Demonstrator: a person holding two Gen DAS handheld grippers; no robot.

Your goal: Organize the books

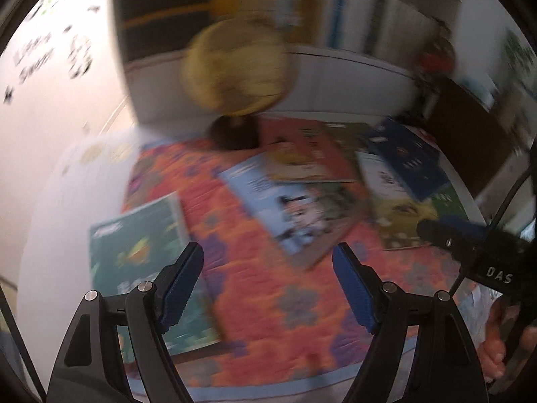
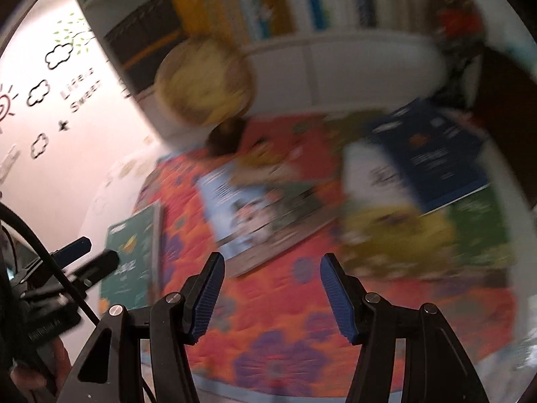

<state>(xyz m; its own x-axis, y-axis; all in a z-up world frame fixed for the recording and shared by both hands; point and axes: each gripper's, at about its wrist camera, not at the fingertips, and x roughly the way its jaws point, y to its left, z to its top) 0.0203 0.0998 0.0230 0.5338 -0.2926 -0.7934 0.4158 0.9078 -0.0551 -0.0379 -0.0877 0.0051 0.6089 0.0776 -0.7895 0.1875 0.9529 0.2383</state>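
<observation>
Left gripper [image 1: 267,252]: jaws apart, nothing between the blue pads, held above the table and angled down at it. Right gripper [image 2: 272,262]: jaws likewise apart and empty, also above the table. Each gripper shows at the edge of the other's view, with part of a hand [image 1: 496,346] on the right handle. Below both lies an orange floral mat [image 1: 268,285] covering the tabletop. A green book [image 1: 134,255] lies flat on the mat's left edge, directly beyond the left gripper's left finger. A light blue book [image 1: 288,208] lies at an angle near the middle of the mat, partly covered at its far end by a red book [image 1: 302,144]. To the right, a dark blue book [image 1: 409,158] overlaps a white book [image 2: 372,174] and a yellow-and-green book [image 2: 419,231]; both views are blurred and titles cannot be read. A globe [image 1: 235,67] on a dark base stands at the mat's far edge, in front of a white bookshelf [image 2: 352,63] holding upright books. Wall decals [image 2: 60,53] are visible at left.
</observation>
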